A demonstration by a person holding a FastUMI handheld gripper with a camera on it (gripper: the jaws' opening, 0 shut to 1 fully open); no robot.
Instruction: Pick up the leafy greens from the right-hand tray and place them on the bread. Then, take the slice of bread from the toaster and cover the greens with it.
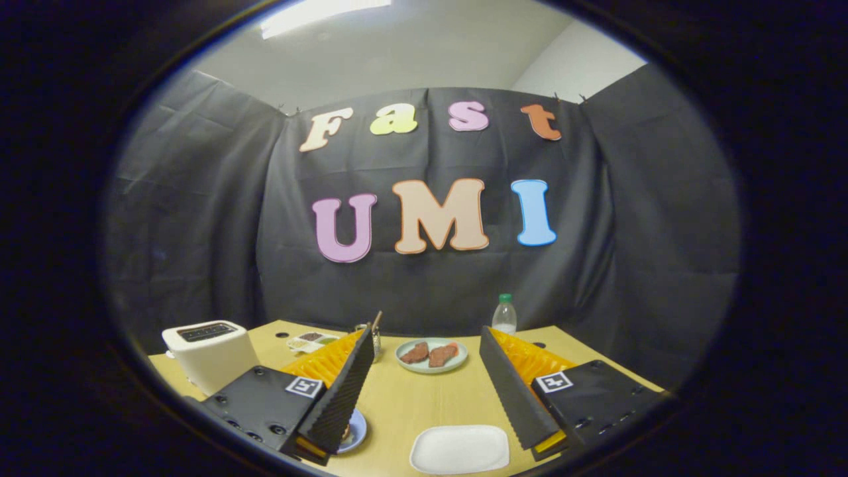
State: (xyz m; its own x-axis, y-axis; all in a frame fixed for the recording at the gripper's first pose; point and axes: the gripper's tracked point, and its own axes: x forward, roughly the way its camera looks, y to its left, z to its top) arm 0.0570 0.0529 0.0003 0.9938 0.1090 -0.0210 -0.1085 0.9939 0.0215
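My gripper [427, 336] is open and held above the yellow table [411, 397], with nothing between its fingers. A white toaster [209, 354] stands at the left, beside the left finger; its top slot looks dark and I cannot tell whether bread sits in it. A blue plate [356, 432] lies mostly hidden under the left finger, with something brownish at its edge. Below and between the fingers lies a bare white rectangular tray [459, 449].
Just beyond the fingertips a pale round plate [430, 366] holds two brown meat slices. A small tray of condiments [310, 341] and a jar with a stick [376, 339] stand behind the left finger. A green-capped bottle [505, 315] stands near the back wall.
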